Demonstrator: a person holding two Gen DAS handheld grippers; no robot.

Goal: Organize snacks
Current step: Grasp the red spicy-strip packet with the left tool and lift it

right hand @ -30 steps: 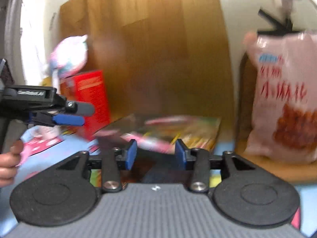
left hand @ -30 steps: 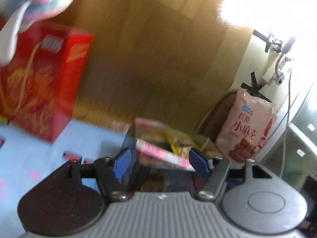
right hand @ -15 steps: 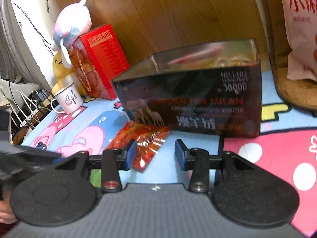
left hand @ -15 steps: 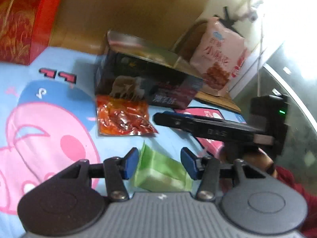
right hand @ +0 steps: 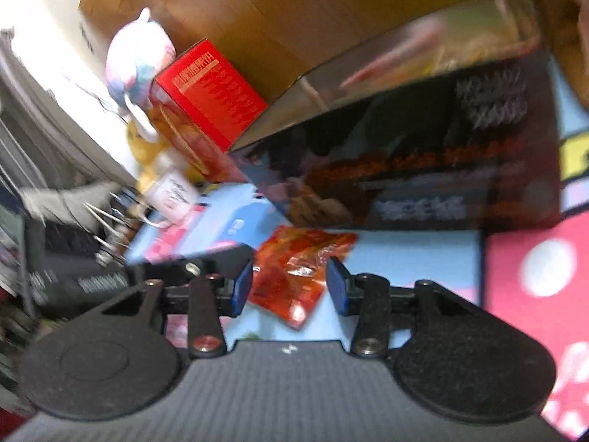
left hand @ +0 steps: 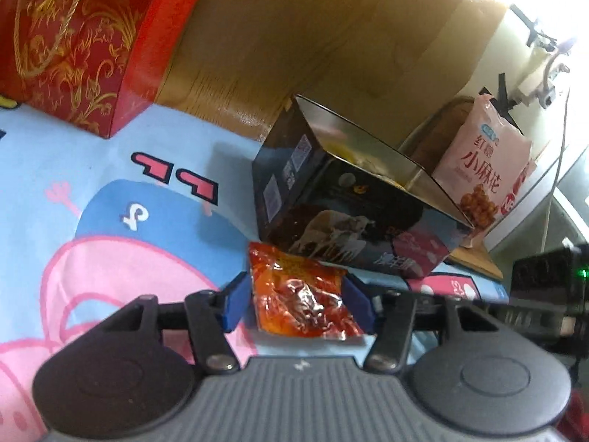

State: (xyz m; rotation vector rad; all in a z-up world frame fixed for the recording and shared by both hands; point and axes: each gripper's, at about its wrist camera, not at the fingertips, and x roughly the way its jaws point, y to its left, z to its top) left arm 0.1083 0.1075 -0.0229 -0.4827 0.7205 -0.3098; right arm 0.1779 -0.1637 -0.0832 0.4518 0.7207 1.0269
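Observation:
A crinkled red-orange snack packet point(left hand: 300, 293) lies flat on the cartoon cloth, just in front of an open dark box point(left hand: 349, 202) with snacks inside. My left gripper point(left hand: 296, 304) is low over the cloth and open, its blue pads on either side of the packet. I cannot tell whether they touch it. In the right wrist view the same packet point(right hand: 298, 269) lies between and below the fingers of my right gripper point(right hand: 291, 287), which is open and tilted. The left gripper's body point(right hand: 110, 280) shows at that view's left, and the dark box point(right hand: 405, 147) stands behind.
A red gift box point(left hand: 73, 37) stands at the back left against a wooden board. A pink snack bag point(left hand: 486, 176) leans behind the dark box. A plush toy point(right hand: 136, 59) and a white mug point(right hand: 173, 195) sit beside the red box.
My left gripper dropped from above the dark box, passed a green packet, and now straddles the red packet. My right gripper rolled and came down closer to the same packet.

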